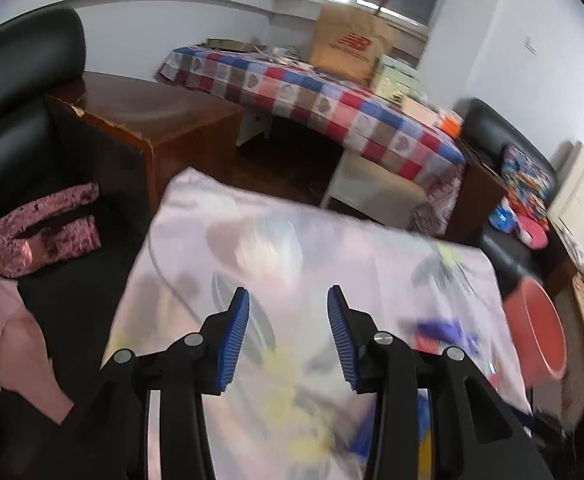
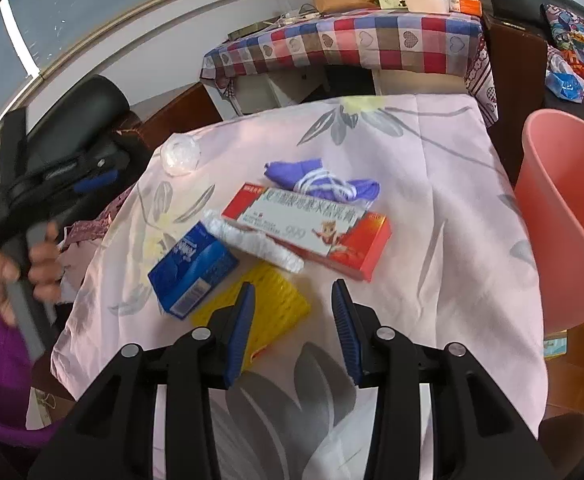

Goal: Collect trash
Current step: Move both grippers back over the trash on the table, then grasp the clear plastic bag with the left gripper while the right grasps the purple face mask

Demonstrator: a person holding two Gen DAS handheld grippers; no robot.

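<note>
No item has yet been collected, as far as can be judged. Nothing can be seen inside the pink bin (image 2: pixel 564 216), though only part of its interior is shown; it stands just beside the right edge of the table (image 2: pixel 432 184), which is covered with a floral cloth. All trash visible lies on that cloth.

Both grippers are empty. The left gripper (image 1: pixel 287 334) is held with its jaws spread above the left part of the cloth, nothing between them. The right gripper (image 2: pixel 294 330) is likewise spread, with nothing pinched; it is positioned over the near edge of the pile, its left finger in front of the yellow pack (image 2: pixel 275 304).

Trash counted in the right wrist view:
- one red box (image 2: pixel 312 228), mid-table
- one purple bag (image 2: pixel 324 184), crumpled, touching the far side of the red box
- one white roll (image 2: pixel 255 240), lying against the red box
- one blue pack (image 2: pixel 191 268), touching the white roll
- one yellow pack, nearest the right gripper
- one clear wrap (image 2: pixel 180 155), apart at the far left corner

Six pieces in total remain to be transferred. One bin is available.
</note>
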